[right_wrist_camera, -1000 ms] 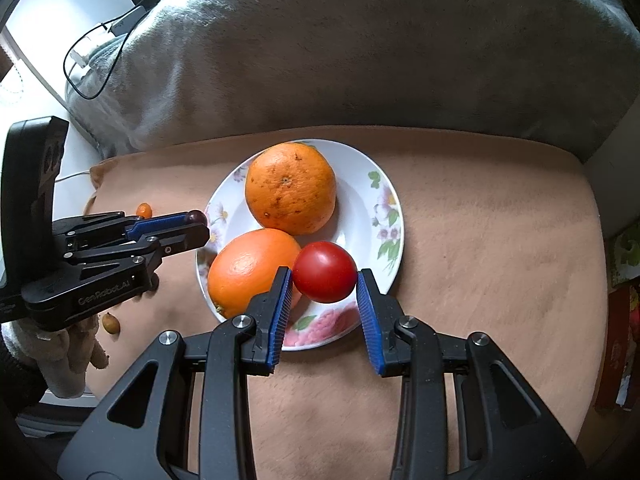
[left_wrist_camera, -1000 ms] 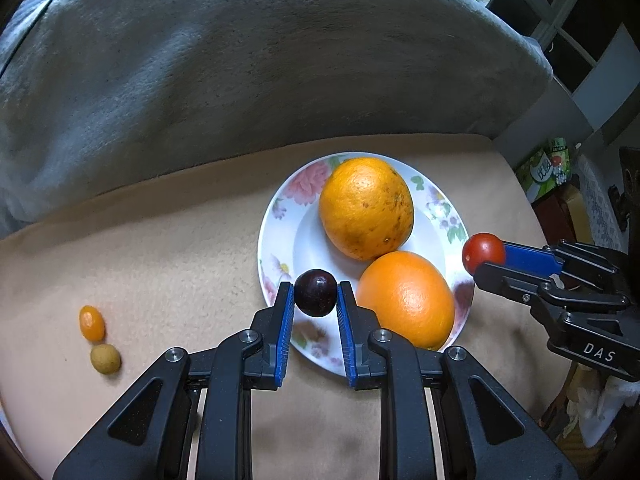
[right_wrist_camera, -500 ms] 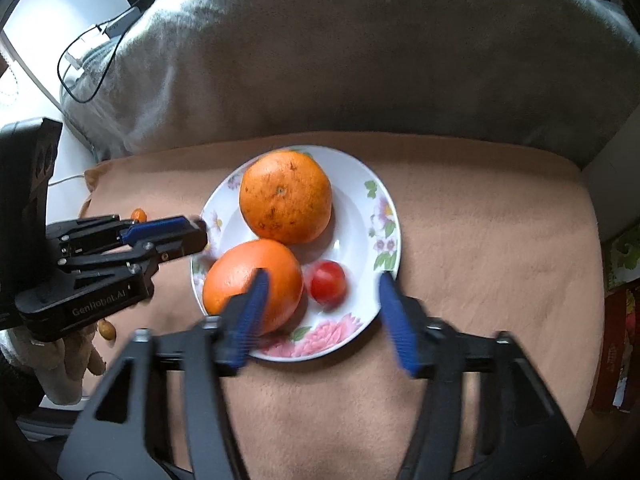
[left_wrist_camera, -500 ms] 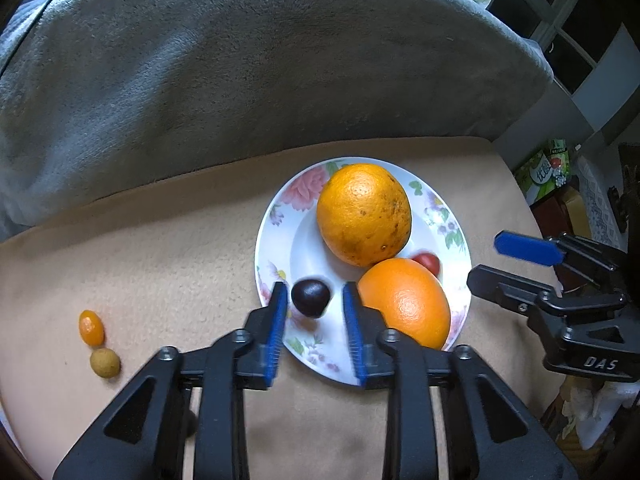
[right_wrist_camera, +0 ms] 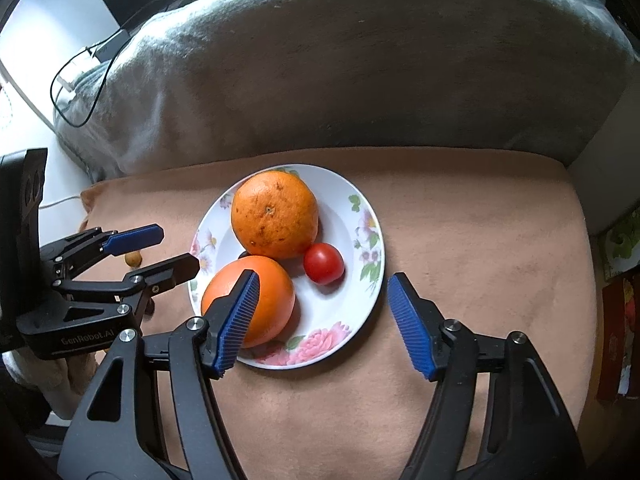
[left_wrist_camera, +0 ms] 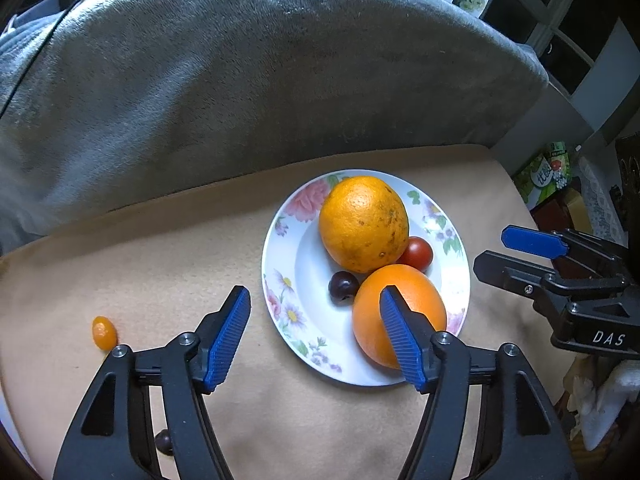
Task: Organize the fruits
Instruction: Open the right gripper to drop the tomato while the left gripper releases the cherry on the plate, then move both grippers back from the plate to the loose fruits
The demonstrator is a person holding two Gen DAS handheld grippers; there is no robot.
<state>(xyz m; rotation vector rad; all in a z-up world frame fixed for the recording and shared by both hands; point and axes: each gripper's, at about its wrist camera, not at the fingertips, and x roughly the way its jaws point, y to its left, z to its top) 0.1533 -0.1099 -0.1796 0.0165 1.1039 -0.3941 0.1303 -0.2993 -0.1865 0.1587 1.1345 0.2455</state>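
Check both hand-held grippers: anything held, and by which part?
Nothing held. The left hand-held gripper and right hand-held gripper have just been opening, nothing between them; the plum and tomato lie on the plate.

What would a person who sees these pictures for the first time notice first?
The eye goes first to the flowered plate on the tan cloth, with two big oranges, a red tomato and a dark plum on it. Next come the left gripper and right gripper over the plate's near edge, jaws open and empty. A small orange fruit lies alone on the cloth.
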